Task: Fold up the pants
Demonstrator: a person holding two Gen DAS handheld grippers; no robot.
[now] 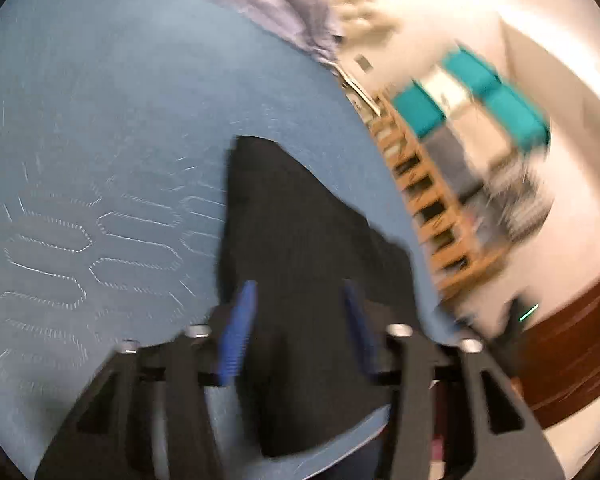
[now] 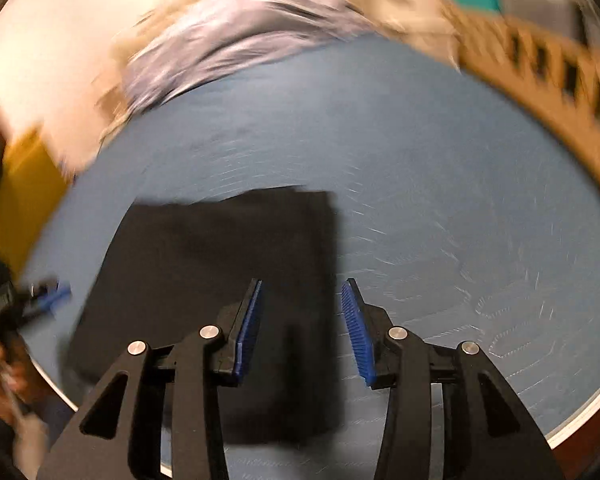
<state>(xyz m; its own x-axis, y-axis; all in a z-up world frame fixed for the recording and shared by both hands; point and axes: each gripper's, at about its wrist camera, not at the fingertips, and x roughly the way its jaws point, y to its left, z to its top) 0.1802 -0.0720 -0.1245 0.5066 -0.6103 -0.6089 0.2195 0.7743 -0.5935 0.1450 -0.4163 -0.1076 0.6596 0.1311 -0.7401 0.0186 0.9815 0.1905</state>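
The black pants lie folded into a flat rectangle on the blue quilted tabletop, close to its near edge. The right hand-held gripper hovers over the pants' right edge, jaws spread and empty. The left hand-held gripper hangs above the same cloth, likewise released, with a crumpled pale garment at the far side.

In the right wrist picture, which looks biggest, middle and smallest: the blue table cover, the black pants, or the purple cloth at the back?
1. Blue table cover, biggest.
2. Black pants.
3. Purple cloth, smallest, though it lies farther from the camera and is blurred, so it may really be bigger.
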